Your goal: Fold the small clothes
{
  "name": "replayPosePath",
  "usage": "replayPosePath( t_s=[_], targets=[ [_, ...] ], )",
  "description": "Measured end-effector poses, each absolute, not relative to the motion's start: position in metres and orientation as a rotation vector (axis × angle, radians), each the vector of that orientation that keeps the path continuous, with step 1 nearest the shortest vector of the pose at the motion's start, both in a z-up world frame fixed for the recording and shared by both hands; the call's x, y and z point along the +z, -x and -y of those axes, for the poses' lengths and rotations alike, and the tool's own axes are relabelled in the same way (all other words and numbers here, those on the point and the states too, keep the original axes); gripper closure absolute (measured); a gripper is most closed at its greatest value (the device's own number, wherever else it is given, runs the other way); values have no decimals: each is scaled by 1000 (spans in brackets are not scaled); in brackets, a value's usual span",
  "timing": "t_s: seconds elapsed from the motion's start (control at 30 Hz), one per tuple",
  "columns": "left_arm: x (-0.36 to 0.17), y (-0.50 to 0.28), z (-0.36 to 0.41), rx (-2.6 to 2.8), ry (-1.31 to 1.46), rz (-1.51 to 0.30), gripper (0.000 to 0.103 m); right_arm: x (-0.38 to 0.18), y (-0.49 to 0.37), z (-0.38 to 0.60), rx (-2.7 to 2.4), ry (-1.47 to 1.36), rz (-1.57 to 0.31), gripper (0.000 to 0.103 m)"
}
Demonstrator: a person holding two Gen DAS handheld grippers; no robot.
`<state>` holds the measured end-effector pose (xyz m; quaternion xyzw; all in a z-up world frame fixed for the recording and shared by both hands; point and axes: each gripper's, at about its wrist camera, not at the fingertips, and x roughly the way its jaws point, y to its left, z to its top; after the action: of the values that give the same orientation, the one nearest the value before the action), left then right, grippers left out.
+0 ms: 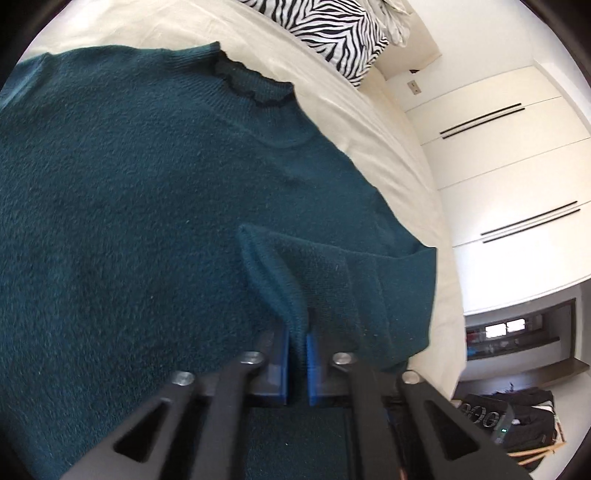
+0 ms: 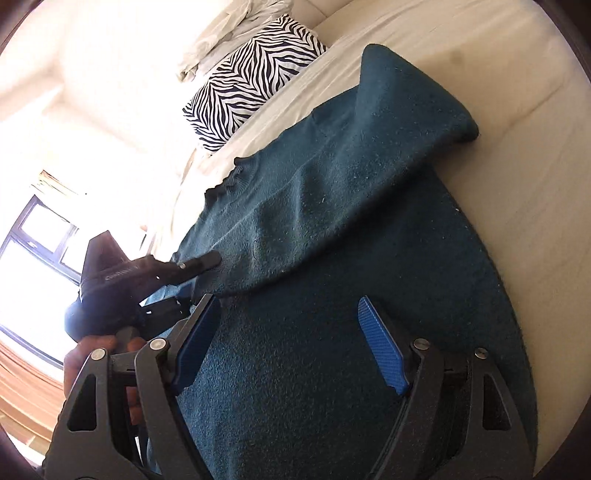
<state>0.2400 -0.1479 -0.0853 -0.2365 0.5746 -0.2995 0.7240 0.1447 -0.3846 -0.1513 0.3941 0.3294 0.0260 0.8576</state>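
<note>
Left gripper (image 1: 297, 343): blue ribbed pads pinched on fuzzy teal knit sweater (image 1: 129, 206) fold. Right gripper (image 2: 291, 347): spread wide, nothing held. One sweater, flat on cream bed (image 1: 369, 122); one zebra-striped pillow (image 1: 332, 29).

The sweater (image 1: 147, 192) lies on the bed (image 1: 369, 110), a pillow (image 1: 332, 29) behind it.

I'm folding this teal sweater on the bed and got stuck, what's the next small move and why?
Probably carry the left gripper, shut on the sleeve, across the sweater body. The right gripper hovers open and empty over it, and one fold already lies across.
</note>
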Motion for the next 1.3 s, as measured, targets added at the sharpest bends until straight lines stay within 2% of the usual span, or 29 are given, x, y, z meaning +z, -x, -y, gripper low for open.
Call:
replayPosePath(
  t_s=[0.17, 0.33, 0.63, 0.9, 1.17, 1.3],
  targets=[
    [-55, -248, 117, -646, 529, -1148, 95, -151, -134, 388, 66, -863, -682, 26],
    [-35, -269, 72, -575, 549, -1046, 95, -147, -133, 410, 88, -1084, -618, 26],
    [-60, -279, 27, -494, 594, -989, 95, -144, -164, 426, 79, -1274, -569, 25],
    [-54, -292, 28, -491, 569, -951, 95, -164, -202, 452, -2, -1387, -549, 25],
    [-80, -293, 25, -468, 585, -999, 95, -168, -187, 501, -19, -1484, -432, 30],
    [-91, -293, 23, -452, 594, -1022, 95, -169, -183, 494, -22, -1418, -475, 33]
  ],
)
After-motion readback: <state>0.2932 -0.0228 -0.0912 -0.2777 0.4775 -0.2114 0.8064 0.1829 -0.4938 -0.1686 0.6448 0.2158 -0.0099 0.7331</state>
